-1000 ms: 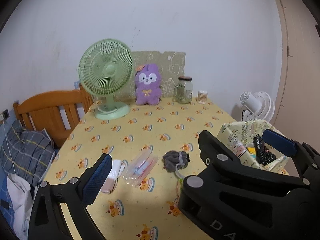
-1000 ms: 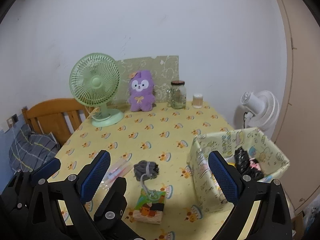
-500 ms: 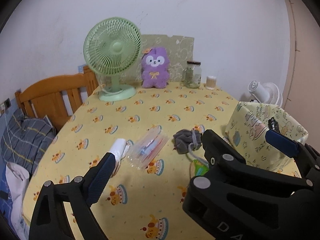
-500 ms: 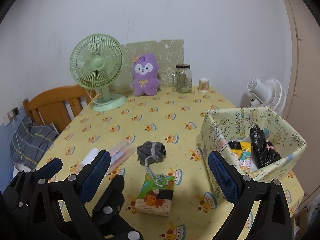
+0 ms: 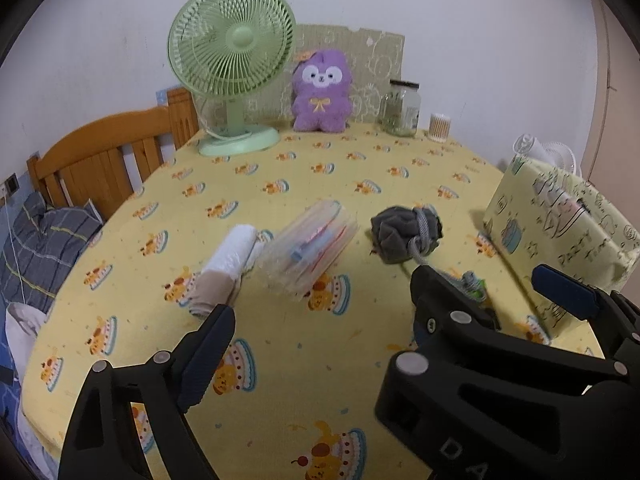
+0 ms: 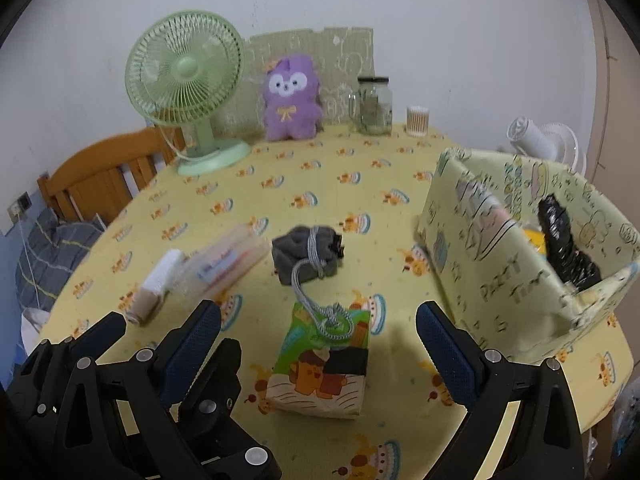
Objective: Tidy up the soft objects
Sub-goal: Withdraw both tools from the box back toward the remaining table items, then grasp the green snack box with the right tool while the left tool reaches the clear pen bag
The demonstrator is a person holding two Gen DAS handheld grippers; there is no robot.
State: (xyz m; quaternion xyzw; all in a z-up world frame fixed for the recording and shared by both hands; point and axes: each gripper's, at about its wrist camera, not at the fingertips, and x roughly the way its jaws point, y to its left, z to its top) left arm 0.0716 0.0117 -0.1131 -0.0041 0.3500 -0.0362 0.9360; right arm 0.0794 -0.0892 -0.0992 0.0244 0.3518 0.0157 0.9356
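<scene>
A grey bundle of cloth point(image 5: 406, 234) point(image 6: 308, 254) tied with a grey cord lies mid-table. The cord runs onto a small green and brown packet point(image 6: 324, 364). A rolled white and beige cloth point(image 5: 224, 270) point(image 6: 156, 288) lies left, beside a clear plastic pouch point(image 5: 310, 244) point(image 6: 224, 266). A patterned yellow box point(image 6: 520, 256) point(image 5: 560, 232) stands at the right and holds black and yellow items. My left gripper point(image 5: 372, 344) is open and empty above the table's near part. My right gripper point(image 6: 320, 344) is open, its jaws either side of the packet, above it.
A green fan point(image 5: 232, 64), a purple plush toy point(image 5: 320, 92), a glass jar point(image 5: 400, 110) and a small cup point(image 5: 440, 122) stand along the back wall. A wooden headboard point(image 5: 100, 160) and a bed lie left of the table. A white fan point(image 6: 544, 140) stands behind the box.
Both grippers have come lower and closer to the table; the objects loom larger. The right gripper now straddles the packet. Both stay open and nothing on the table has moved.
</scene>
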